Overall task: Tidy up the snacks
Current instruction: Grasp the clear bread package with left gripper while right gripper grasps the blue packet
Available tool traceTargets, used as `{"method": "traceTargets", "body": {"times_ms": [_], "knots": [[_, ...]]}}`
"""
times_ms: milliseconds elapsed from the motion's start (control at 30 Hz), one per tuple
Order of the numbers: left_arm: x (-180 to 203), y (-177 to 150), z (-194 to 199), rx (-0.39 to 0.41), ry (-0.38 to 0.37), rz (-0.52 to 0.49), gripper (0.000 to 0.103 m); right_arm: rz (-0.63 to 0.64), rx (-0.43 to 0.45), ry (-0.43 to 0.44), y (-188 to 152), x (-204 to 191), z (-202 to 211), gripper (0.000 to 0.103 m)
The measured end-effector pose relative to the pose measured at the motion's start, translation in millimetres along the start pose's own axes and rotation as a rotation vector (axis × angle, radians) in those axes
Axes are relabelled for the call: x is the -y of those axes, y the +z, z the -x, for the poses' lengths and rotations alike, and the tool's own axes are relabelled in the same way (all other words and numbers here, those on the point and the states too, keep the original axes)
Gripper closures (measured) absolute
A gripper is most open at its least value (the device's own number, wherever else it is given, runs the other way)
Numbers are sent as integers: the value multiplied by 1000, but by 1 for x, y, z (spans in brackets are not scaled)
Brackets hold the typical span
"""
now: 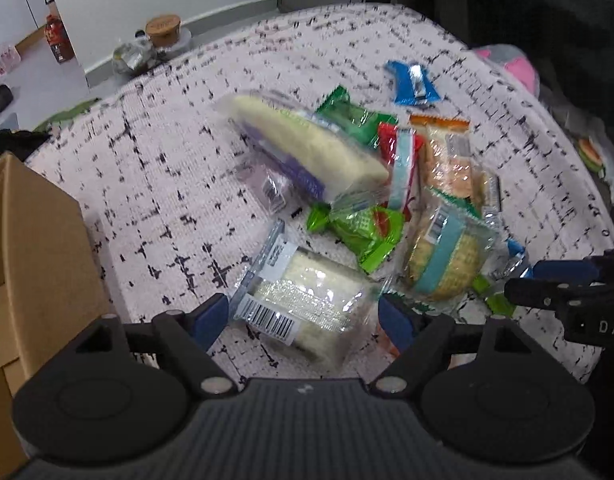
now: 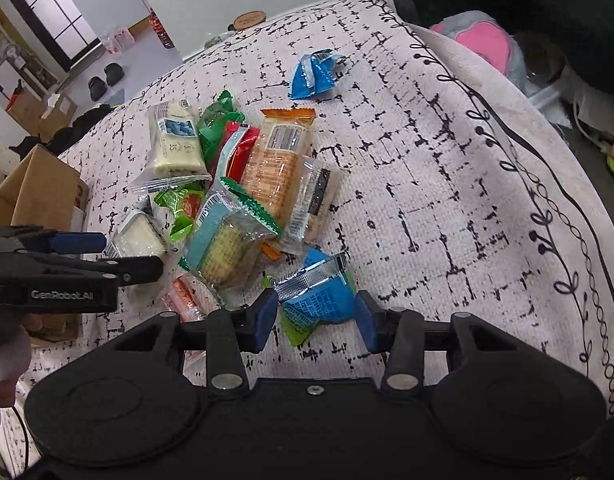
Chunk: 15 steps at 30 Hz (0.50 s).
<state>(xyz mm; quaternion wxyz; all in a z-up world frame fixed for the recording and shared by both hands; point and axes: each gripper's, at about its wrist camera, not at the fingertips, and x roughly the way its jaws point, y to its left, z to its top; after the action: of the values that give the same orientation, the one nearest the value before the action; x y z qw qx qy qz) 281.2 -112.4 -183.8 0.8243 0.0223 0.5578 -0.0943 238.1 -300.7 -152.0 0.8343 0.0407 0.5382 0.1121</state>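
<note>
A pile of wrapped snacks lies on a pink patterned cloth (image 1: pixel 155 168). My left gripper (image 1: pixel 305 320) is open, its blue pads on either side of a clear-wrapped white cake with a barcode (image 1: pixel 303 304). Beyond it lie a long cream wafer pack (image 1: pixel 307 148), a green candy (image 1: pixel 363 236) and a round cracker pack (image 1: pixel 443 264). My right gripper (image 2: pixel 317 318) is open around a blue snack packet (image 2: pixel 319 292) on the cloth. The left gripper also shows in the right wrist view (image 2: pixel 107 254), over the white cake (image 2: pixel 141 236).
An open cardboard box (image 1: pixel 31 248) stands at the left edge of the cloth; it also shows in the right wrist view (image 2: pixel 39 196). Another blue packet (image 2: pixel 313 74) lies apart at the far side. A pink and grey plush toy (image 2: pixel 487 40) sits off the right edge.
</note>
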Motion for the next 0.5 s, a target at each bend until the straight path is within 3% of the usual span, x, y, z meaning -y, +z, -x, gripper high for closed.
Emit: {"method": "traceTargets", "body": {"times_ms": [267,333,433,500], "knots": [[-4,-1,-15,2,4,32,16,24,-12,-30,1,-7,-12,58],[-5,-3,-17,10,2,57,16,24,-10,-38,1,-7,-14,62],[-3,-8,-16,42,14,57,22,5,-11,-30,3,-7,-12,72],[-2,-11,-12,58,7,65,32,-1,-10,-30,2,-8,-10,75]]}}
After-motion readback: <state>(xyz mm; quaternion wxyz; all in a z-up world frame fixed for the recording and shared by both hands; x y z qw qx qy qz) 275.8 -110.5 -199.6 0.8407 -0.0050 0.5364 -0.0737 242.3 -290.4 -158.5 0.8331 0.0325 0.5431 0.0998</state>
